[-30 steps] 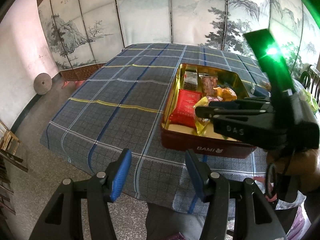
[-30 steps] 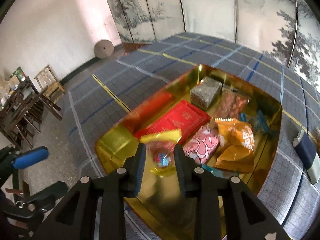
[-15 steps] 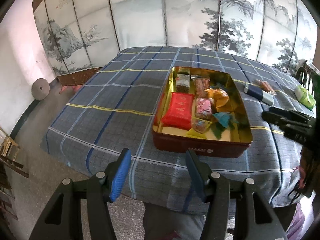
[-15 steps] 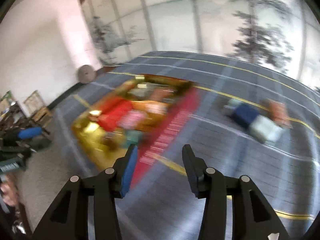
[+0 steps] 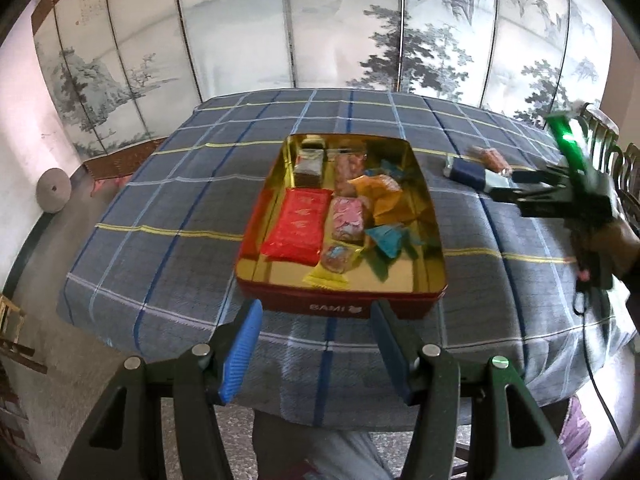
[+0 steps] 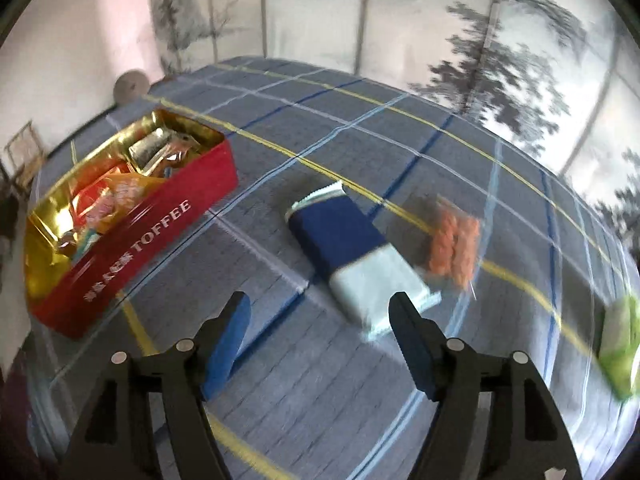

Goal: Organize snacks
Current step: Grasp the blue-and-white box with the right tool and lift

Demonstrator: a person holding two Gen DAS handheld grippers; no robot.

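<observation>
A red tin with a gold inside point(image 5: 340, 307) point(image 6: 132, 236) sits on the plaid tablecloth and holds several wrapped snacks, among them a red packet point(image 5: 298, 226) and a yellow-edged candy point(image 5: 334, 260). My left gripper point(image 5: 316, 344) is open and empty, just before the tin's near wall. My right gripper point(image 6: 320, 340) is open and empty, to the right of the tin, just short of a navy and pale blue packet point(image 6: 352, 252) point(image 5: 466, 170). An orange snack packet point(image 6: 454, 246) lies beyond it. A green packet point(image 6: 620, 344) lies at the far right.
The table is covered in a blue plaid cloth point(image 5: 180, 200) whose front edge hangs down near my left gripper. A painted folding screen point(image 5: 320, 28) stands behind the table. Chairs stand at the right point(image 5: 608, 136) and far left.
My right gripper let go of the yellow-edged candy in the tin, opened, and swung right toward the navy packet. My left gripper shifted right and stayed open.
</observation>
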